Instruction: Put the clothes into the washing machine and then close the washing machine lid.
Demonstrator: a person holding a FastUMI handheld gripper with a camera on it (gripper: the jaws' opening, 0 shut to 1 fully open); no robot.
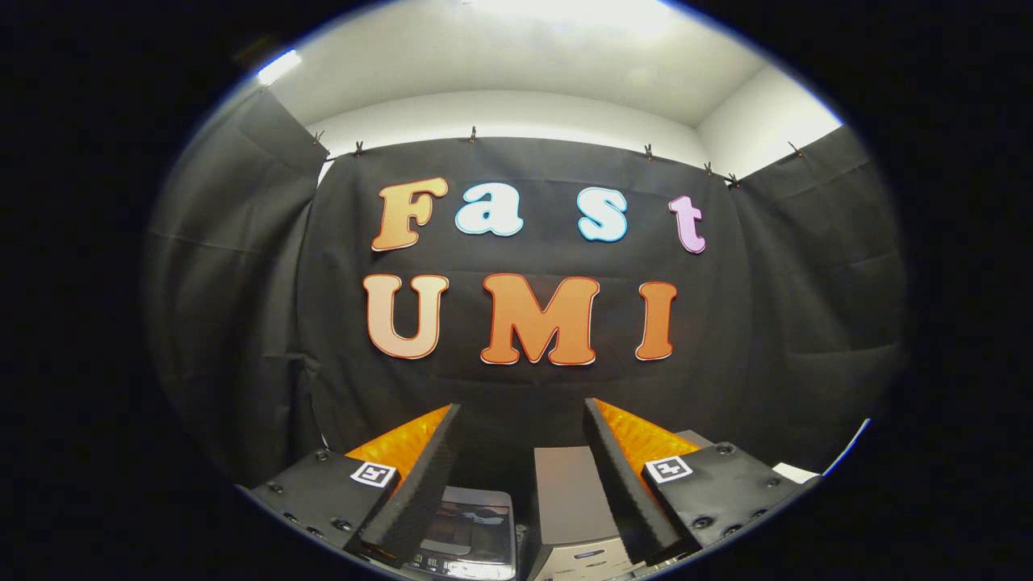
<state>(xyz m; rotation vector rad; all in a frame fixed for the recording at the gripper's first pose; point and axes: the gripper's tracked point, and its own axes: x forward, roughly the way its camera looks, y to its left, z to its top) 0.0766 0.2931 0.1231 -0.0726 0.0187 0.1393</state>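
A: What is the gripper doing?

B: Its 2 fingers are spread apart with nothing between them. It is held high and level, facing the black cloth wall, well above the appliances.

A: Where are the clothes?

B: I can't point to any. Down between the fingers sits the washing machine, seen from above. Its top is a dark glossy panel with a pale rim, and I can't tell whether that is a closed lid or an open drum. There are vague shapes in it that may be reflections or may be fabric.

A: And the grey box next to it?

B: A second unit stands just beside the washer, behind the right finger. Its flat top is bare and its front has a small control panel. Nothing sits on it.

A: How would the clothes handle?

B: My guess is light, soft and floppy. I'd pinch a bunched fold in the middle so the ends don't trail over the rim. The lid is probably stiff and smooth, so pushing at its free edge should work better than squeezing it.
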